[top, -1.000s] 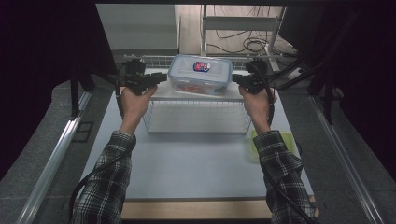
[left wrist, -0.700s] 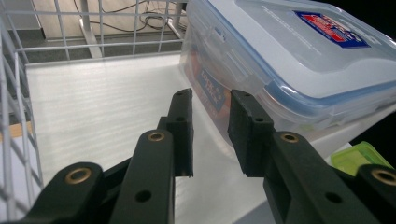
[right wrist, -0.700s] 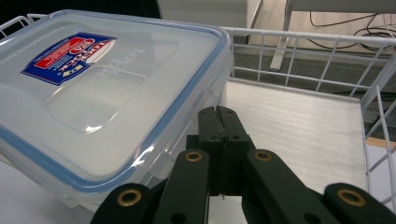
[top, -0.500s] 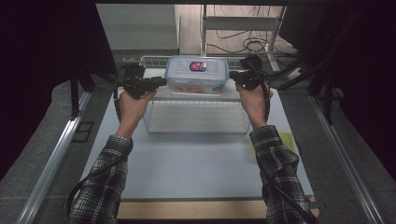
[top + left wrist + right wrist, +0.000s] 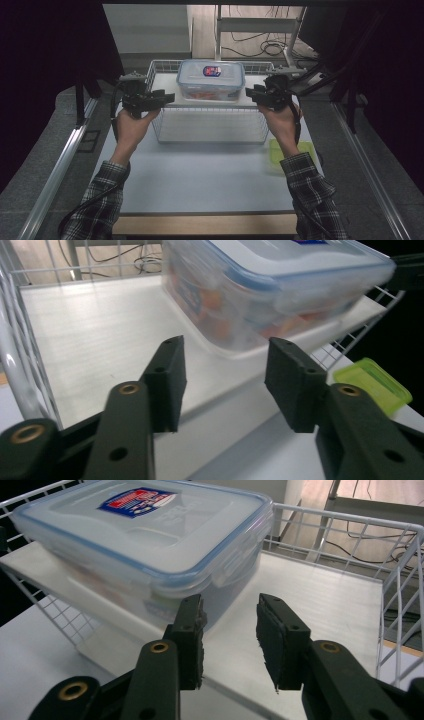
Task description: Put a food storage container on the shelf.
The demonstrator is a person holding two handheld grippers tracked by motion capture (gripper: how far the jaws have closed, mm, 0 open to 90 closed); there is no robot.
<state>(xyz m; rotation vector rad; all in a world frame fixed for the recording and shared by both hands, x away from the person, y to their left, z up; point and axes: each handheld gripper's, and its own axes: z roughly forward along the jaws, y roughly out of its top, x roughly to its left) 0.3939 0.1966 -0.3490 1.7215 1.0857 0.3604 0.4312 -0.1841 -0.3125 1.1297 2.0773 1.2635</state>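
A clear plastic box (image 5: 211, 80) with a blue-rimmed lid and a red and blue label rests on the white shelf (image 5: 166, 83) at the top of a wire rack (image 5: 210, 127). Orange contents show through the box (image 5: 280, 295) in the left gripper view. My left gripper (image 5: 167, 96) hovers just left of it; its jaws have just been opening and nothing is between them (image 5: 225, 375). My right gripper (image 5: 251, 92) hovers just right of the box (image 5: 145, 535); its jaws have just been opening too, with an empty gap (image 5: 230, 630).
A flat green lid-like piece (image 5: 287, 152) lies on the grey tabletop beside the right forearm. The rack's wire walls (image 5: 400, 580) rise around the shelf. Cables and a metal frame (image 5: 260, 30) stand behind the table.
Both grippers held the box by its ends a second ago and set it back on the shelf. Now both have let go, opened and drawn slightly away from it.
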